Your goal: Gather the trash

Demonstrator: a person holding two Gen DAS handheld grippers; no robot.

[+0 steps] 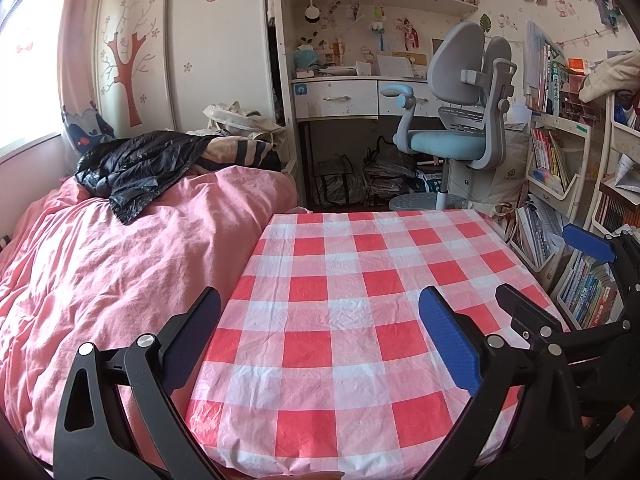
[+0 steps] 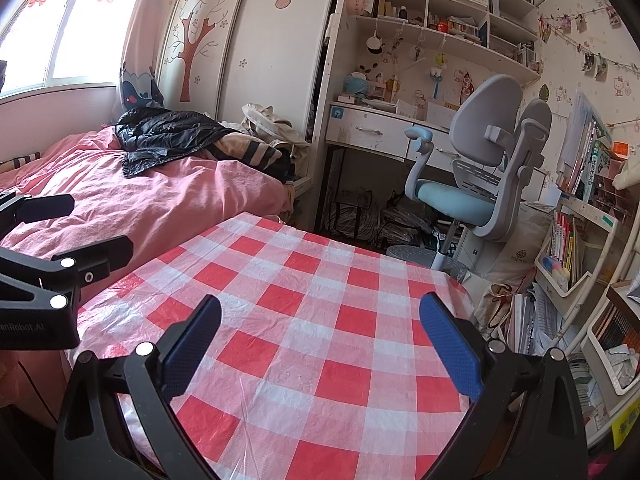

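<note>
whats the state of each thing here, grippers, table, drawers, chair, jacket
left gripper: open, empty, over the table
right gripper: open, empty, over the table
checkered tablecloth: spread flat, wrinkled, nothing on it
desk drawers: shut
desk chair: upright, turned away from the desk
black jacket: crumpled on the pink bed

Both wrist views look low across the checkered table (image 1: 344, 304) (shared) toward the desk (image 2: 372, 132).

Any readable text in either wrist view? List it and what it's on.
"enRobot.AI", cut off at the frame edge: on the black body of the left gripper, seen in the right wrist view.
Book spines on the shelves: printed, too small to read.
Yellow sign at lower right: blurred, unreadable.
</note>
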